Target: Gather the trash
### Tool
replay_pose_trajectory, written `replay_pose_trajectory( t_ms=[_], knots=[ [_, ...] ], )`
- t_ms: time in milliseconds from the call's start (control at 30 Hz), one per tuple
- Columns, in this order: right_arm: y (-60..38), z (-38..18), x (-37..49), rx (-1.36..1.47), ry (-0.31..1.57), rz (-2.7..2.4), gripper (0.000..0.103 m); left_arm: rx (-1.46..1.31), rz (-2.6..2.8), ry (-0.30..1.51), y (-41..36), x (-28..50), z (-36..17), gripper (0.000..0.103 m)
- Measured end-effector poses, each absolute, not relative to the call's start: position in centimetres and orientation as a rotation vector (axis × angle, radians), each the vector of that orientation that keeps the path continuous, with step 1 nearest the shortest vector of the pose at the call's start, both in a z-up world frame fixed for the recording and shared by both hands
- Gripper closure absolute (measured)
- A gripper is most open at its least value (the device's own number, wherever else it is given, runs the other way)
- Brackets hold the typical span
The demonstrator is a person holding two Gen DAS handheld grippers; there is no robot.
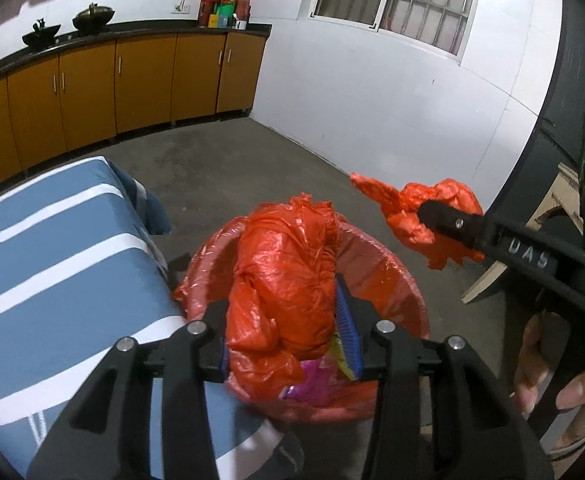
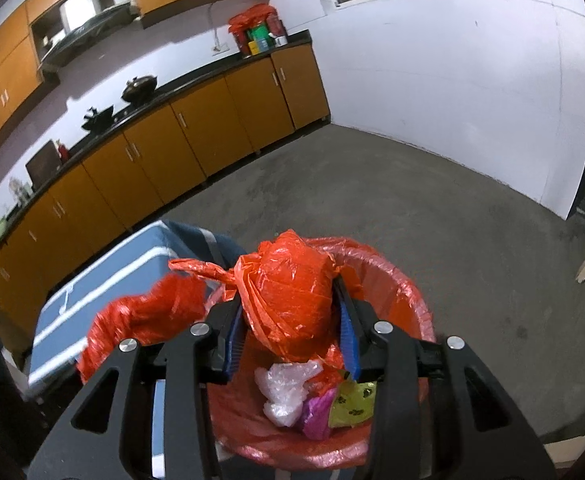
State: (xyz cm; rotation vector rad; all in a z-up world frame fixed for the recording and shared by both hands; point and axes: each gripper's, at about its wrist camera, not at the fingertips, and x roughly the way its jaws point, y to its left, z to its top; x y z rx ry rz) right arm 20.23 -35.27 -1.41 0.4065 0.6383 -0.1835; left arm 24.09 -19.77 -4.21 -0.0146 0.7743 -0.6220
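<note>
Both grippers are clenched on gathered folds of one red plastic bin liner. From the left wrist view, the left gripper (image 1: 288,328) pinches a thick bunch of the red plastic liner (image 1: 288,280) between its blue pads (image 1: 348,332), the bunch rising toward 12 o'clock from the fingertips. Below and around it sits the round trash bin (image 1: 408,280), its rim wrapped in the same red plastic. At 2 o'clock the right gripper (image 1: 432,216) clamps a second crumpled corner of the liner, held up and clear of the bin rim; the person's hand (image 1: 548,368) shows at 4 o'clock.

From the right wrist view, the right gripper (image 2: 292,332) squeezes its bunch directly above the bin's opening. Just beneath, at 6 o'clock, lie the contents: a clear crumpled plastic bag (image 2: 284,388), a magenta wrapper (image 2: 316,416) and a yellow wrapper (image 2: 348,404), touching one another. At 9 o'clock a blue-and-white striped cloth (image 2: 104,280) lies just beside the bin. Farther off, orange cabinets (image 2: 196,128) line the wall across a grey concrete floor (image 2: 412,200).
</note>
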Motion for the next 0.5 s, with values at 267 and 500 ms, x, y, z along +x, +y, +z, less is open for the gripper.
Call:
replay_pose_trajectory(
  t_ms=[267,500],
  knots=[
    [-35.8,-1.5,19.9,0.411,0.628,-0.190,0.044,-0.029,-0.607,0.808,-19.4,24.8,-5.1,0.050],
    [-34.2,-0.6,17.4,0.272,0.573,-0.250,0.013,0.007,-0.534,0.748,-17.4,23.4,-4.4,0.034]
  ],
)
